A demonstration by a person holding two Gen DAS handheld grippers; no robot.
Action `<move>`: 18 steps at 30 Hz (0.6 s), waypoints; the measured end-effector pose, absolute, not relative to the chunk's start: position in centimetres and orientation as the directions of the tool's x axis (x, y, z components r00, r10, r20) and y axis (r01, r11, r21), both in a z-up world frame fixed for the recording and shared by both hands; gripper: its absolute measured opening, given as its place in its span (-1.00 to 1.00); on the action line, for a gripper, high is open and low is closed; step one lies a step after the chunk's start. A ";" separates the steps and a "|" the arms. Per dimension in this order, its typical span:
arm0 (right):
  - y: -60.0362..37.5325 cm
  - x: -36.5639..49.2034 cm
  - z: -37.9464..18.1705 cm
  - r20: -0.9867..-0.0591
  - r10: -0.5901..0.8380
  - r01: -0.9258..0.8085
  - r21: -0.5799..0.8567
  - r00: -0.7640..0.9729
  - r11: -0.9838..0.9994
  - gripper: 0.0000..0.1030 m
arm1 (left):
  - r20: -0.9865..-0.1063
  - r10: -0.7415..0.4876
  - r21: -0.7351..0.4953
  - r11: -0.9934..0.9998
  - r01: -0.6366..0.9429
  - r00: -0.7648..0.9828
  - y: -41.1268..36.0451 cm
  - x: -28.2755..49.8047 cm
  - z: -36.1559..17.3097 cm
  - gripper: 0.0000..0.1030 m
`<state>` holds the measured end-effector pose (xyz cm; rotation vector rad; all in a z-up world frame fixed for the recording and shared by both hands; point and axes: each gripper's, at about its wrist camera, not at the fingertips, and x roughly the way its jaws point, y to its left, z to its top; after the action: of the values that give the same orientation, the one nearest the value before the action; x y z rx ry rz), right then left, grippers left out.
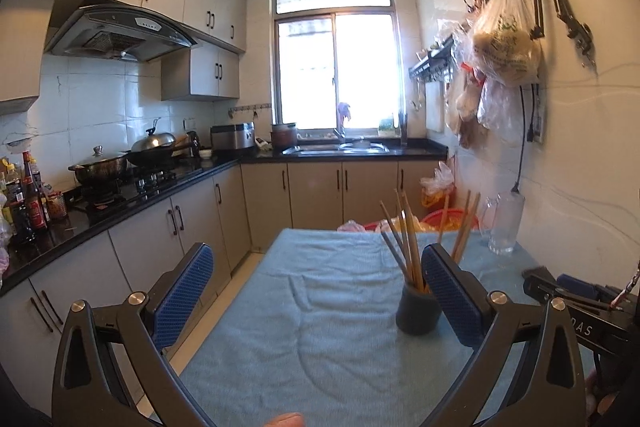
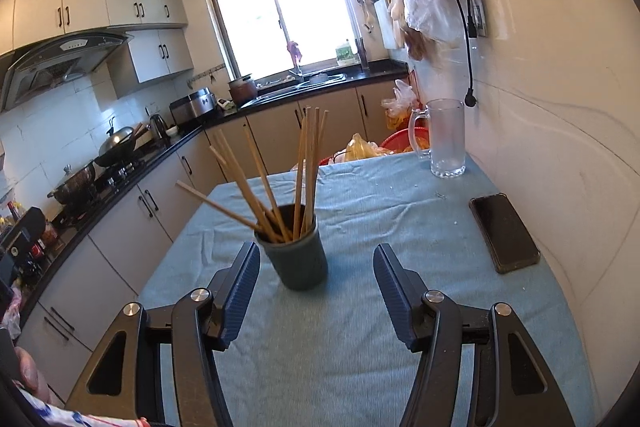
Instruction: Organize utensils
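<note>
Tan wooden chopsticks (image 2: 280,187) fill a dark grey round cup (image 2: 298,259) on a pale blue woven cloth (image 2: 360,307); a black glossy phone (image 2: 504,231) alongside.

Blue cloth surface (image 2: 360,327) bare in the near half; open passage there. Dark cup (image 2: 304,259) of chopsticks (image 2: 280,187) stands mid-surface, sticks splayed left and up. Phone (image 2: 505,231) flat near the right wall. Glass mug (image 2: 446,139) at far right corner. Left edge drops to the aisle.
</note>
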<state>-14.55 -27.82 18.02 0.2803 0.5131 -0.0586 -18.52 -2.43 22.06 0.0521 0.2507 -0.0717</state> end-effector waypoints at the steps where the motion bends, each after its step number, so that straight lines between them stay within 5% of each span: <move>1: -27.5 -15.0 18.0 -0.490 0.004 0.129 0.237 0.872 0.963 0.28 | -0.262 -0.065 0.040 0.996 0.079 0.963 -2.4 -18.7 21.9 1.00; 8: -26.1 -17.0 17.8 -0.476 -0.040 0.144 0.183 0.878 0.972 0.38 | -0.349 -0.099 -0.044 0.995 0.089 0.932 -1.7 -18.6 20.1 1.00; 18: -25.0 -17.6 17.2 -0.458 -0.122 0.176 0.078 0.881 0.981 0.45 | -0.451 -0.094 -0.002 0.995 0.105 0.888 -3.3 -17.9 16.5 1.00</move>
<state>-17.61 -25.00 17.22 0.1187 0.4687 -0.1555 -17.94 -3.32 16.46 0.0222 0.4673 -0.1034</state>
